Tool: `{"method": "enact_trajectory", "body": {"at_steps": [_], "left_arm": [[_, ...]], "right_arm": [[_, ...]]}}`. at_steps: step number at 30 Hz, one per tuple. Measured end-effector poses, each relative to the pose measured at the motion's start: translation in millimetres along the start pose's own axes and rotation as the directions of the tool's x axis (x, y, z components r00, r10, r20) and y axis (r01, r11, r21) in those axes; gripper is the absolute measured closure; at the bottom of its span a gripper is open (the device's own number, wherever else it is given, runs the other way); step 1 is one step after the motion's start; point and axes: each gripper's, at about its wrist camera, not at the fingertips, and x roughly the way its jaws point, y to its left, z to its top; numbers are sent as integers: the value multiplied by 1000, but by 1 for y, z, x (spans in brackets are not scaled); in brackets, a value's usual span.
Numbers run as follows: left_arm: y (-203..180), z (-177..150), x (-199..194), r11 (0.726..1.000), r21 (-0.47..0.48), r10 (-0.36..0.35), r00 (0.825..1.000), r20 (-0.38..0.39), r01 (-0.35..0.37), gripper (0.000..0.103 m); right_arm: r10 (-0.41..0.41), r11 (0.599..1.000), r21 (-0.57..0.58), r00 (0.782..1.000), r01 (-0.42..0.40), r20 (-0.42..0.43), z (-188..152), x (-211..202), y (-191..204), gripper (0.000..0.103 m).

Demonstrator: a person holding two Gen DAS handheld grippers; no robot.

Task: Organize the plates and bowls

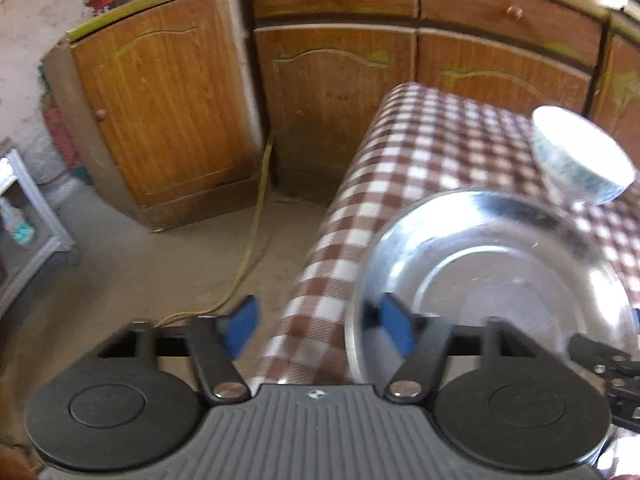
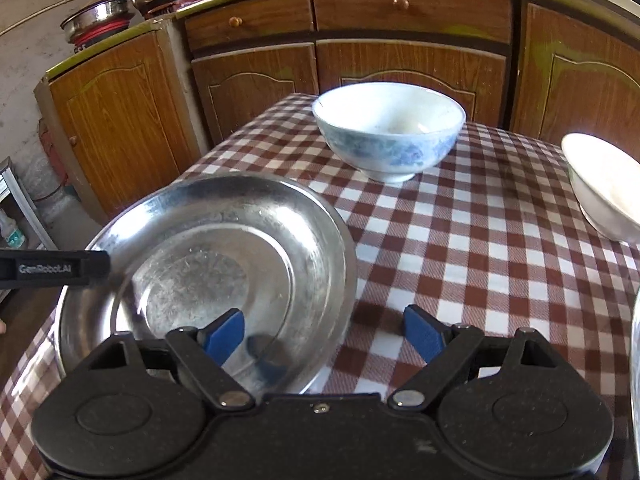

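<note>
Two wrist views of a checked table set before wooden cabinets. The steel plate is lying at the table's left near corner, its left rim reaching the tablecloth edge, where the cloth is dropping toward the floor. The left gripper is hovering over that edge with its fingers spread wide, holding nothing: one blue pad is hanging over the floor side and the other is standing over the plate's left rim. Whether that pad is touching the metal cannot be told, as the left view is blurred.

The right gripper is also standing wide and holding nothing, its left pad sitting over the plate's inner slope and its right pad over bare cloth just beside the plate's right rim. The plate is showing a scratched, dull centre and a raised shiny rim mirroring the pad.

A blue-patterned white bowl is standing upright at the far side of the table, apart from the plate, with open cloth between them. A plain white bowl is sitting at the right edge of the view, well apart from both. A yellow cord is running across the floor beside the cabinets.
</note>
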Motion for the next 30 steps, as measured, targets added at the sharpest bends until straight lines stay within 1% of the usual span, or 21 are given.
{"method": "enact_trajectory", "body": {"at_steps": [1, 2, 3, 4, 6, 7, 10, 12, 19, 25, 30], "left_arm": [[-1, 0, -1, 1000, 2, -22, 1000, 5, 22, 63], [-4, -1, -2, 999, 15, -39, 999, 10, 39, 73], [-9, -1, -2, 999, 32, -45, 999, 15, 44, 79], [-13, -2, -2, 998, 45, -36, 999, 22, 35, 80], [-16, -5, -3, 998, 53, -30, 999, 35, 28, 80], [-15, -6, -4, 998, 40, -42, 999, 31, 41, 81], [-12, -9, -13, 997, 22, -68, 997, 34, 67, 82], [-15, -12, -18, 998, 31, -63, 997, 42, 61, 82], [-22, -23, -54, 996, 7, -94, 993, 72, 94, 83], [-40, -38, -93, 993, 21, -121, 987, 105, 119, 83], [-58, -53, -122, 989, 46, -148, 981, 123, 144, 83]], "right_arm": [[15, 1000, -1, 1000, -15, 11, 0, 0, 0, 17], [32, 999, -5, 999, -32, 20, 1, 0, 0, 25], [42, 999, -10, 999, -41, 25, 2, 0, 1, 47], [45, 999, -10, 999, -44, 24, 3, -1, 2, 58], [51, 999, 9, 998, -51, 22, 3, -3, -1, 62], [51, 999, 18, 998, -51, 20, 3, -3, -3, 70], [45, 999, 17, 998, -46, 42, 1, -11, -8, 75], [42, 999, -1, 998, -42, 55, -1, -19, -8, 75], [24, 999, -52, 992, -18, 127, -10, -65, -14, 75], [8, 998, -57, 987, 1, 161, -24, -114, -28, 75], [-12, 999, -33, 985, 18, 174, -43, -151, -47, 75]]}}
